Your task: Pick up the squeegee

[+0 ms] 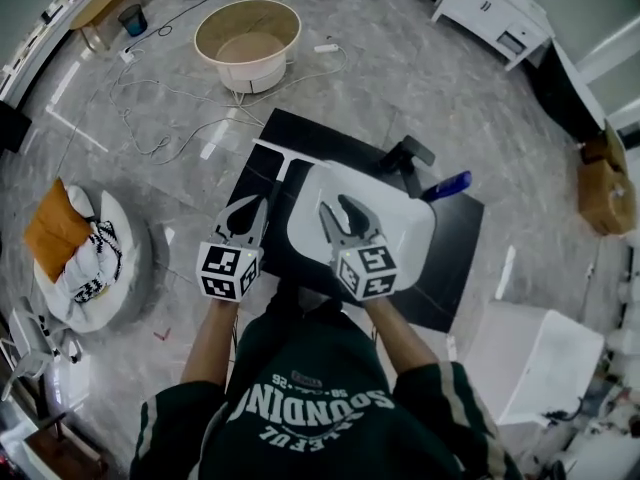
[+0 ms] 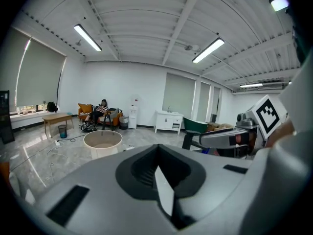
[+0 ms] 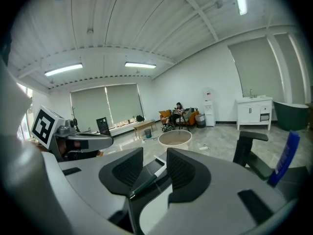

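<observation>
The squeegee, with a blue handle (image 1: 447, 184) and a black head (image 1: 408, 154), lies at the far right corner of the black table (image 1: 450, 268), past a white board (image 1: 405, 223). In the right gripper view its blue handle (image 3: 284, 156) stands at the right. My right gripper (image 1: 340, 208) hovers over the white board, short of the squeegee, open with nothing between its fingers (image 3: 178, 168). Beside it, my left gripper (image 1: 258, 206) hangs over the table's left part with its jaws shut and empty (image 2: 159, 173).
A white T-shaped piece (image 1: 282, 162) lies on the table's far left. On the floor are a round beige tub (image 1: 247, 43) beyond the table, loose cables (image 1: 165, 108), a white beanbag with an orange cushion (image 1: 85, 248) at left and a white seat (image 1: 540, 358) at right.
</observation>
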{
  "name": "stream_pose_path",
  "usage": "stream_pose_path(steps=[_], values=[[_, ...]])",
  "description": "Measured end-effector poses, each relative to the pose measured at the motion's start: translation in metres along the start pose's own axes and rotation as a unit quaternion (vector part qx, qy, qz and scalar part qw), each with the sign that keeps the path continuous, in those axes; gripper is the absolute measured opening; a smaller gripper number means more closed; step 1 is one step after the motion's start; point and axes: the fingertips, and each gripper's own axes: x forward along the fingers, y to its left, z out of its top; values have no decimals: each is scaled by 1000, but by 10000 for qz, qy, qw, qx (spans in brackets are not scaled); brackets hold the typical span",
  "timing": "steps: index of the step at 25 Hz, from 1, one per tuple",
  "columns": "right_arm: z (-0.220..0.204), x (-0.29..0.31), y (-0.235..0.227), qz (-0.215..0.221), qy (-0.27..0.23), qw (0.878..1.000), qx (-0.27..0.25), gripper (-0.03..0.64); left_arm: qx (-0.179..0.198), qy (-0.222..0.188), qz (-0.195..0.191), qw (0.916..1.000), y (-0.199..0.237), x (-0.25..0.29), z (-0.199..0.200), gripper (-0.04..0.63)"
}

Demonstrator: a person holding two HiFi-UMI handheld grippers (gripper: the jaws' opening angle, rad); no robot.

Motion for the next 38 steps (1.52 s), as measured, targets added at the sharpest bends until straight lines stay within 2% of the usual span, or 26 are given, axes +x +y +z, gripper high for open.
stream_pose_path(steps=[14, 19, 27, 38], values=[[-44, 92, 34, 217, 838, 9948, 537, 201, -307, 245, 349, 9986, 45, -24, -35, 2], [-72, 130, 29, -22, 1287, 9878, 882, 213, -478, 354, 520, 9969, 64, -33, -50, 2], [-121, 181, 23, -310, 1939, 9760, 939, 218, -715, 498, 808, 9929, 97, -47, -71, 2], [-152, 211, 3, -1054, 2284, 9625, 1017, 218, -983, 687, 1133, 9863, 122, -67, -95, 2]])
